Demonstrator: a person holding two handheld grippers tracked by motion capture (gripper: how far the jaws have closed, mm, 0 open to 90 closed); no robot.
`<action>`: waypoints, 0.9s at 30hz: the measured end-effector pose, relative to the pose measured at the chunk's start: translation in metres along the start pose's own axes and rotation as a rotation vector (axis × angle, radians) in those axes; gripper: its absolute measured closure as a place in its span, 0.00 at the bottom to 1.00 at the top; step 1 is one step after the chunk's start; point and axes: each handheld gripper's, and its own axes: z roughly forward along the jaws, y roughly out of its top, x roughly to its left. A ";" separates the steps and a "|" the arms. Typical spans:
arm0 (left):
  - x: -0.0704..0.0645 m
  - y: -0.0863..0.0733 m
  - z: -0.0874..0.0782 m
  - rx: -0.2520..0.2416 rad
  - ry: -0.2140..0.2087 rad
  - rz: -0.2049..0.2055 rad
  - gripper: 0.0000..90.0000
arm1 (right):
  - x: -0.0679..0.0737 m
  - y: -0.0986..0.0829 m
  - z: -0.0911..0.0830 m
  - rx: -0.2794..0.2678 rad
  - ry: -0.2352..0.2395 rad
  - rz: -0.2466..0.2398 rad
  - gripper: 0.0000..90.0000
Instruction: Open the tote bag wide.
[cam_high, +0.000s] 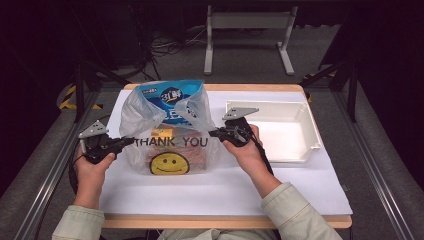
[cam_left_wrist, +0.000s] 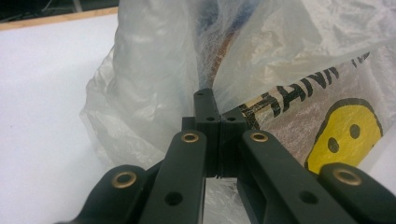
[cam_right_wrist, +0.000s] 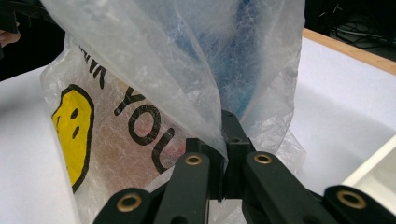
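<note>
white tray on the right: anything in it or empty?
Empty, as far as the high view shows: the white rectangular plastic tray has a bare floor, and the clear smiley-face plastic bag stands outside it.

bag: thin crinkly see-through plastic | tray: smooth white plastic | table: matt white top, wood edge

A wooden-edged table under a white sheet stands on grey floor, with a white metal stand, loose cables and darkness behind.
</note>
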 end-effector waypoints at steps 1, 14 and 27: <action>0.002 -0.001 0.002 0.005 -0.004 0.000 1.00 | -0.001 -0.001 0.001 0.002 -0.001 0.004 1.00; 0.010 -0.007 0.018 0.057 -0.051 -0.065 1.00 | -0.005 -0.013 0.015 0.050 0.017 0.034 1.00; -0.012 0.007 -0.013 -0.006 -0.002 0.073 0.52 | -0.002 -0.016 0.008 0.035 0.023 0.052 1.00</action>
